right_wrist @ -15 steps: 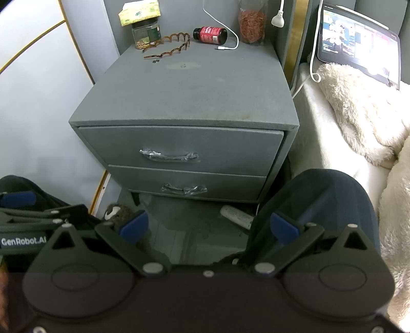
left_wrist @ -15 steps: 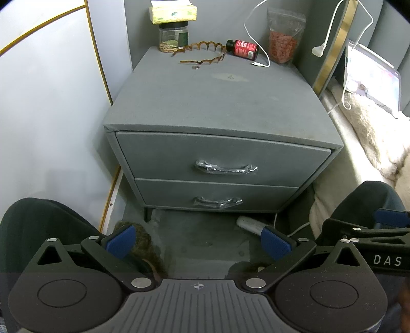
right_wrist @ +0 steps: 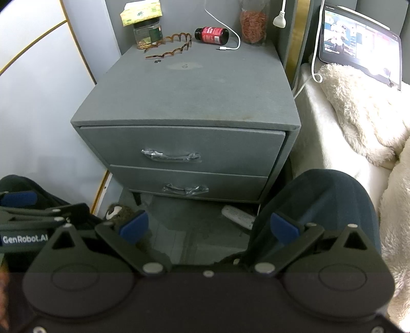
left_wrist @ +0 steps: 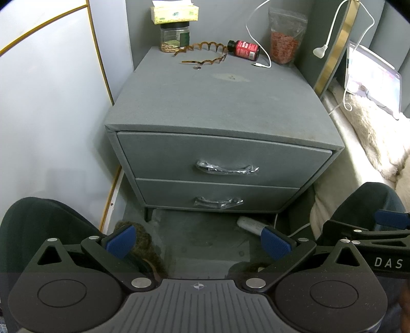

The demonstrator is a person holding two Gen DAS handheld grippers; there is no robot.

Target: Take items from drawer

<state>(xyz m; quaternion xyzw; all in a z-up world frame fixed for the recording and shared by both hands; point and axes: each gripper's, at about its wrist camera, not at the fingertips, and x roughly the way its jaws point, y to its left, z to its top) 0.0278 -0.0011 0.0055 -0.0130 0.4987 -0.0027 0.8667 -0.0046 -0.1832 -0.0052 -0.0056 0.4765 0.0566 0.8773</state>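
Note:
A grey fabric nightstand (left_wrist: 220, 102) (right_wrist: 189, 94) stands ahead with two shut drawers. The top drawer (left_wrist: 223, 156) (right_wrist: 184, 151) has a plastic-wrapped handle (left_wrist: 226, 169) (right_wrist: 171, 156). The bottom drawer (left_wrist: 217, 194) (right_wrist: 189, 185) has a like handle (left_wrist: 217, 202) (right_wrist: 185, 190). My left gripper (left_wrist: 198, 243) is open and empty, held low well short of the drawers. My right gripper (right_wrist: 208, 226) is open and empty, beside it at the same distance. The drawer contents are hidden.
On the nightstand's back edge are a tissue box (left_wrist: 175, 12), a jar (left_wrist: 175, 38), a brown wavy headband (left_wrist: 205, 53), a red bottle (left_wrist: 243, 49), a snack pouch (left_wrist: 285, 43) and a white cable (left_wrist: 256, 30). A bed with a fluffy blanket (right_wrist: 358, 112) and tablet (right_wrist: 358, 41) lies right. A white wall (left_wrist: 51, 115) is left. The person's knees flank the grippers.
Both grippers have moved slightly; the nightstand sits a little further right in both views. The jaws stay open and the drawers stay shut.

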